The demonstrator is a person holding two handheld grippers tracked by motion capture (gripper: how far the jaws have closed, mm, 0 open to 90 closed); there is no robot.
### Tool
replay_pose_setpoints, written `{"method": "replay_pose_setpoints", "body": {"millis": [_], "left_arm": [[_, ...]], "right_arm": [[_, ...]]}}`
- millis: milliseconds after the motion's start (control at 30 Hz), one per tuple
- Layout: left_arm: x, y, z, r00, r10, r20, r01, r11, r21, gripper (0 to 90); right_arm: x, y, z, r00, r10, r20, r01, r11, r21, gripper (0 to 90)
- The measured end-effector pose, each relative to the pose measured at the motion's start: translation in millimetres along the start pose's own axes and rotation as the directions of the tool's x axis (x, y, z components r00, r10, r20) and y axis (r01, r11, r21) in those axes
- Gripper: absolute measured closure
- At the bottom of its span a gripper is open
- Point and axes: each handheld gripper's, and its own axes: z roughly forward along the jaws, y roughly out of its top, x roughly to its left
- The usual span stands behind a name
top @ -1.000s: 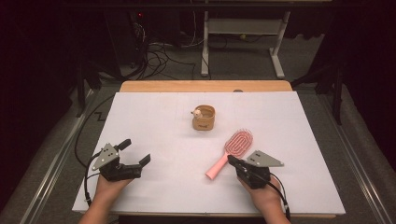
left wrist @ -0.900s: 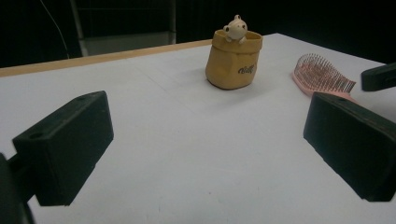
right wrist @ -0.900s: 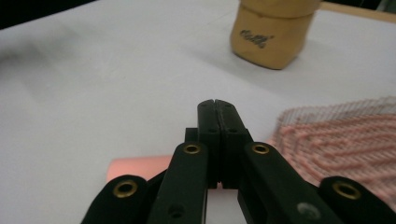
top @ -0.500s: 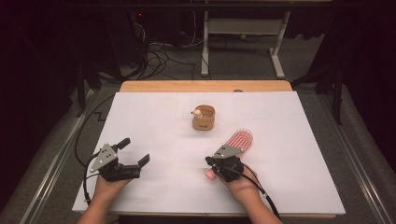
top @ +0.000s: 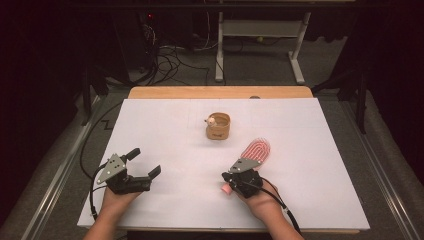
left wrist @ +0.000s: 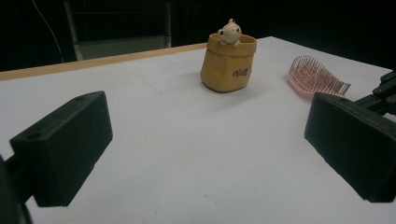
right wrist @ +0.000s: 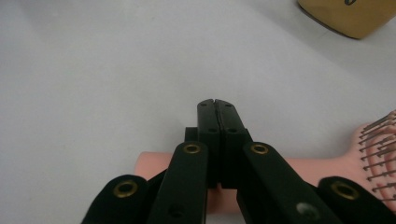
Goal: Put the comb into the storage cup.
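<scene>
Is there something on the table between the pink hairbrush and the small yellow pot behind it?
Nothing visible. Bare white table lies between the hairbrush and the pot. The right tongs sit shut over the brush handle.

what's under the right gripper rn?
The pink hairbrush handle lies crosswise beneath the shut right gripper, on the white table. The gripper's black links cover the handle's middle, so contact there cannot be told.

we see the pink plastic hairbrush lying flat on the white table, bristles up, its oval ribbed head toward the far right and its rounded handle toward the near left, crossing beneath the right gripper.
</scene>
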Motion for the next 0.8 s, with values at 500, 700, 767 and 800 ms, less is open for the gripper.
{"method": "replay_pose_setpoints", "body": {"millis": [500,700,767,800], "left_arm": [[-0.6,0.5,-0.4,1.0000,0.000,0.007,0.000,1.0000,-0.007,1.7],[-0.1,0.4,-0.9,1.0000,-0.002,0.004,0.002,1.0000,-0.006,1.7],[-0.1,0.3,-1.0,1.0000,-0.001,0.004,0.001,1.0000,-0.007,1.7],[0.0,0.3,-0.9,1.0000,-0.002,0.002,0.002,1.0000,-0.005,1.7]], "right_arm": [[2.0,-3.0,-9.1,0.9991,-0.040,-0.013,0.041,0.999,0.030,90.0],[0.2,-2.5,-6.7,0.9986,-0.042,-0.031,0.044,0.998,0.047,90.0],[0.8,-3.1,-9.5,0.9985,-0.044,-0.033,0.045,0.998,0.052,90.0],[0.8,-3.1,-9.5,0.9985,-0.044,-0.033,0.045,0.998,0.052,90.0]]}}
